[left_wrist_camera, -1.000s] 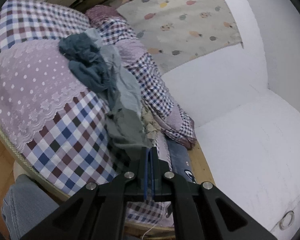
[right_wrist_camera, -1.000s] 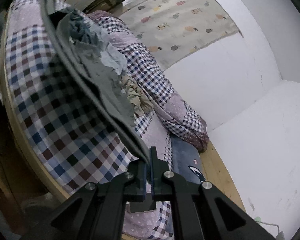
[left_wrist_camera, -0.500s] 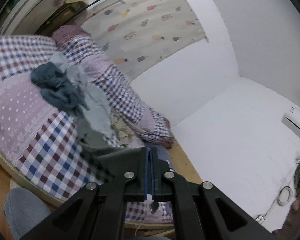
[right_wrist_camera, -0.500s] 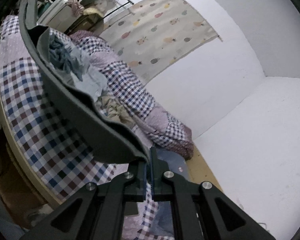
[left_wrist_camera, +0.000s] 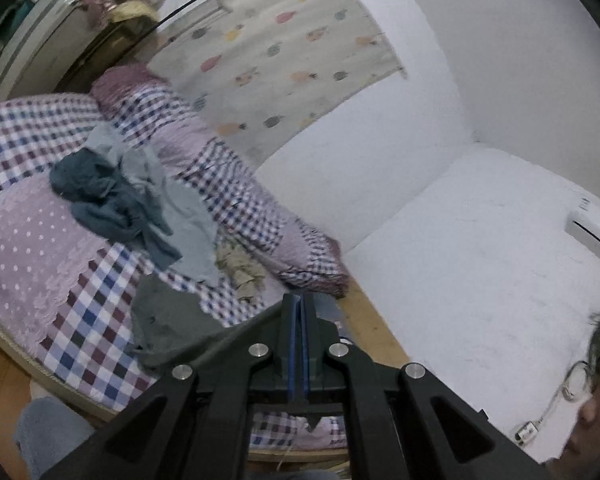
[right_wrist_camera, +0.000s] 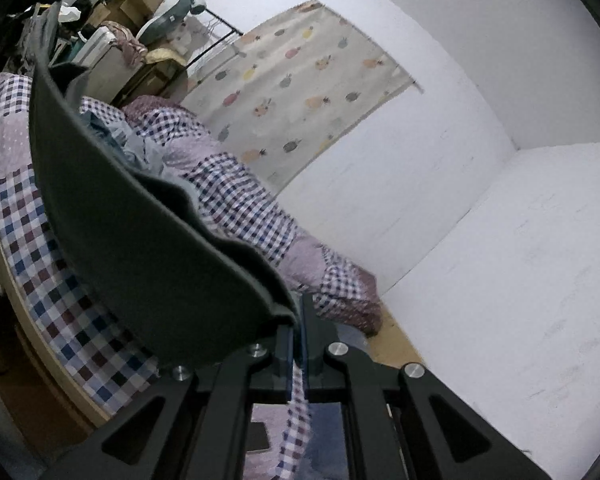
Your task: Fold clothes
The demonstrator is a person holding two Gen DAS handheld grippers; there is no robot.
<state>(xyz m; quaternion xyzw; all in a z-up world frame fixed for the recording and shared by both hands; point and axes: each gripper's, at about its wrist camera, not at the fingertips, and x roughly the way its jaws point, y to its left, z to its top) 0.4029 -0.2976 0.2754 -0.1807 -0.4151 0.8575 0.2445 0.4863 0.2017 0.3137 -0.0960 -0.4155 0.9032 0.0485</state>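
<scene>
Above the bed (left_wrist_camera: 80, 308) — both grippers lifted higher | left gripper (left_wrist_camera: 299, 312), right gripper (right_wrist_camera: 298, 320) pinching dark garment (right_wrist_camera: 140, 248)

We see a dark grey cloth (right_wrist_camera: 148, 264), a purple, blue and white checked bedspread (left_wrist_camera: 84, 320), and a cream curtain (left_wrist_camera: 284, 60) with coloured fruit.

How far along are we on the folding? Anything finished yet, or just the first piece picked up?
Nothing folded shows in either view. In hand: the dark grey garment is pinched in the right gripper and seemingly the left gripper, both with jaws shut, lifted over the checked bed. Left: fold it, then the dark teal piece, the light grey-blue one and a beige one still crumpled.
</scene>
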